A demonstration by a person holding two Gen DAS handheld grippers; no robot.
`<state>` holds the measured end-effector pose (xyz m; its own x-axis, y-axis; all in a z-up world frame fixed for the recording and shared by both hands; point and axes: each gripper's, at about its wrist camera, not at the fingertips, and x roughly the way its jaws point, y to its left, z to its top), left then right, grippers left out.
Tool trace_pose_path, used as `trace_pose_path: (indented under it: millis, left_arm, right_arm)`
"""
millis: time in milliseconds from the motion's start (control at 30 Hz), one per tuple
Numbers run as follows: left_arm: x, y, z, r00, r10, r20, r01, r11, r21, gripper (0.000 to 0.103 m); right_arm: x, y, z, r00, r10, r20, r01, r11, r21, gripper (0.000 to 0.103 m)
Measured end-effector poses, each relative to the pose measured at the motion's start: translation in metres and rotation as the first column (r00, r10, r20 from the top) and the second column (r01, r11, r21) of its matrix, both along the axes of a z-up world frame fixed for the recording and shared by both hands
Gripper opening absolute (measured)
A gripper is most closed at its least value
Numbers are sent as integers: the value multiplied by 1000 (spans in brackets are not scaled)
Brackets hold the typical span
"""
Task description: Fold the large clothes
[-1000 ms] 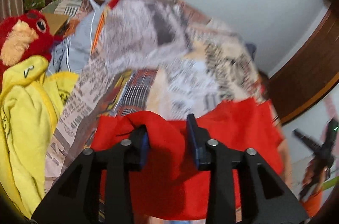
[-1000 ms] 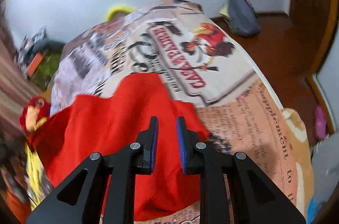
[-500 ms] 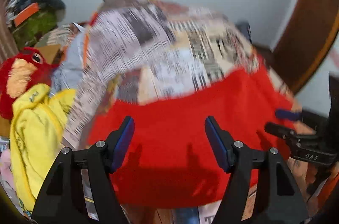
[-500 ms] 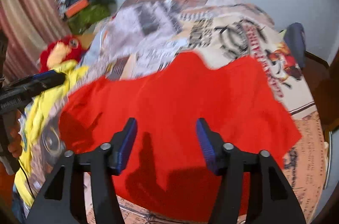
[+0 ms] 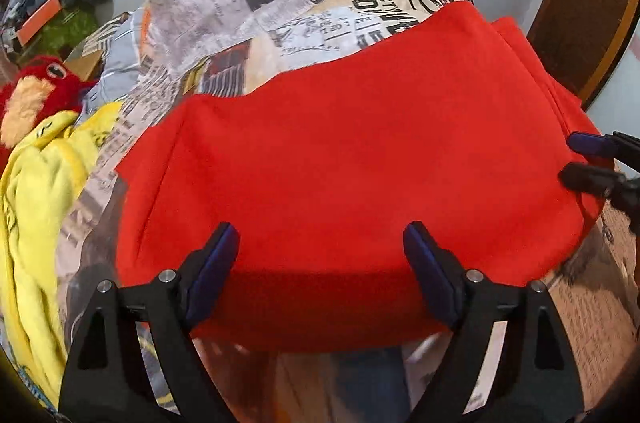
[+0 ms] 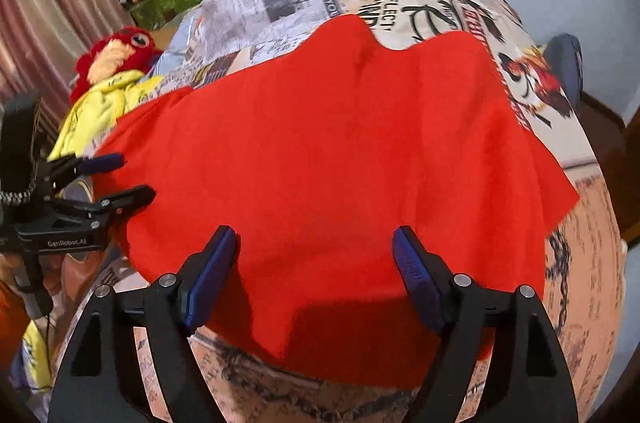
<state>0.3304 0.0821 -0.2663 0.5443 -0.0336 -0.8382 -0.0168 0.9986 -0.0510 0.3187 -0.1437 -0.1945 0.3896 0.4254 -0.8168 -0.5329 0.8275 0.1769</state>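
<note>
Blue-padded, the left tool and the right tool both hovered with fingers wide apart, gripping nothing, above the red garment, which lay spread at the near edge of the newsprint-patterned bed, beside yellow clothing

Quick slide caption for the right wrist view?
Open right gripper above red garment spread on newspaper-print bedspread; open left gripper alongside.

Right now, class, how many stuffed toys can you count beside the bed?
1: a red plush bird, left of the red garment, above the yellow cloth. Others may be hidden.
</note>
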Motion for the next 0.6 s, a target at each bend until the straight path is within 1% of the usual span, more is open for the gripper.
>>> trace_pose_path:
  millis: [100, 167, 200, 267, 300, 333, 400, 433, 533, 600]
  left_arm:
    - [-10, 12, 3, 999, 42, 3, -42, 998, 37, 85]
    - [-18, 22, 2, 998, 70, -1, -70, 997, 41, 85]
    - [-20, 27, 2, 996, 83, -7, -83, 996, 32, 85]
    - [-28, 39, 0, 993, 112, -20, -112, 994, -11, 86]
    - [-31, 41, 0, 992, 124, -23, -124, 992, -21, 88]
    - [-35, 44, 1, 989, 144, -23, -144, 989, -27, 90]
    - [-42, 49, 1, 982, 189, -23, -190, 982, -20, 90]
    - [-46, 52, 0, 977, 209, -28, -210, 978, -16, 90]
    - [-56, 59, -1, 970, 240, -51, -242, 970, -38, 90]
    - [-63, 63, 1, 965, 258, -54, -260, 965, -32, 89]
  right_arm:
    - [-4, -8, -1, 999, -43, 15, 44, 998, -42, 79]
    - [-4, -14, -7, 996, -82, 20, 83, 991, -102, 79]
    - [-3, -19, -9, 996, -93, 9, 93, 991, -100, 79]
    - [-2, -31, -14, 991, -132, -36, 130, 990, -58, 80]
    - [-2, -37, -16, 985, -163, -65, 160, 986, -43, 82]
    - [-2, -40, -17, 981, -178, -81, 176, 984, -32, 82]
    - [-4, -45, -16, 972, -209, -105, 209, 978, -18, 82]
    - [-6, -46, -15, 968, -225, -108, 224, 974, -23, 82]
    - [-14, -43, -11, 963, -246, -108, 241, 969, -58, 82]
    - [-19, -40, -6, 962, -252, -103, 244, 966, -85, 82]
